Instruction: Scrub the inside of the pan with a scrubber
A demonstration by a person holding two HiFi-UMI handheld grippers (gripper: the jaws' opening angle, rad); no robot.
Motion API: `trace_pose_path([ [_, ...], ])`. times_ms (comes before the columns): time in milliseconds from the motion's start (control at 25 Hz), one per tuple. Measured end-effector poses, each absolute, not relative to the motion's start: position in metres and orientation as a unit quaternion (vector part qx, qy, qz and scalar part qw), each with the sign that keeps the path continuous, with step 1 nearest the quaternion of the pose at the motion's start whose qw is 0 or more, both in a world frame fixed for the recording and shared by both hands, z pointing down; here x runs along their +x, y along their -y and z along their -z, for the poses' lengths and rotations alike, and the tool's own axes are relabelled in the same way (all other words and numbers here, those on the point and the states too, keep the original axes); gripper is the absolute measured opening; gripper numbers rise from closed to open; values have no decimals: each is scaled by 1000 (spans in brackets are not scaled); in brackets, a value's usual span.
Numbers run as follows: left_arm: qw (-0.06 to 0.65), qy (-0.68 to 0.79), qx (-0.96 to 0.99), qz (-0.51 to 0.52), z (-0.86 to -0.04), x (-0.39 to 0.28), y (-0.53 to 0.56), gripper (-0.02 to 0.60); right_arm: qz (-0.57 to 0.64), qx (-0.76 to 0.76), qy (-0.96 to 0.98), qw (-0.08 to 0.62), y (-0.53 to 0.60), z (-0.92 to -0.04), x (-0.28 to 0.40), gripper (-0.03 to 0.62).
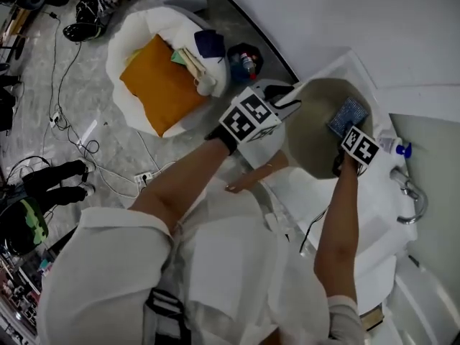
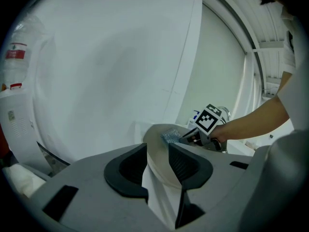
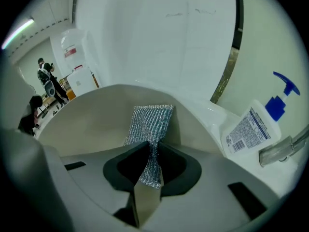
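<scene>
The pan [image 1: 309,139], beige inside, stands tilted in the white sink [image 1: 374,221]. My left gripper [image 1: 293,98] is shut on its near rim; in the left gripper view the pan's wall [image 2: 155,146] runs between the pads of that gripper [image 2: 157,153]. A silvery blue mesh scrubber [image 1: 348,115] lies flat against the pan's inner wall. My right gripper [image 1: 351,130] is shut on the scrubber's lower end. The right gripper view shows the scrubber [image 3: 150,122] pinched between the jaws of that gripper [image 3: 153,151], with the pan's inside [image 3: 87,122] behind it. The left gripper view also shows the scrubber [image 2: 170,137].
A soap bottle with a blue pump [image 3: 251,129] and a chrome tap [image 1: 413,200] stand at the sink's right side. On the floor to the left is a white bag holding an orange cloth [image 1: 162,81], with cables [image 1: 65,124] around it. A curved white wall [image 2: 111,66] rises behind the sink.
</scene>
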State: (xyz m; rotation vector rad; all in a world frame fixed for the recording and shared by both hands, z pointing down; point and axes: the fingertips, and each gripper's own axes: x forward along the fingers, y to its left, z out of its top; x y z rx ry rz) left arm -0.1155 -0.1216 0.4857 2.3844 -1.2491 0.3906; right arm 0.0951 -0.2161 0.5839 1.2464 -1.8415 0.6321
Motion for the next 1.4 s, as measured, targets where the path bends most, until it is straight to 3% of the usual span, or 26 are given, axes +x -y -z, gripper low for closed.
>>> trace_pose_path([
  [560, 253, 375, 878, -158, -514, -83, 110, 178, -201, 431, 766, 433, 228, -588, 12, 71],
  [960, 256, 361, 881, -167, -518, -80, 101, 195, -105, 229, 829, 499, 162, -589, -53, 69],
  [1400, 253, 370, 879, -163, -515, -83, 103, 202, -174, 51, 783, 595, 85, -600, -18, 69],
])
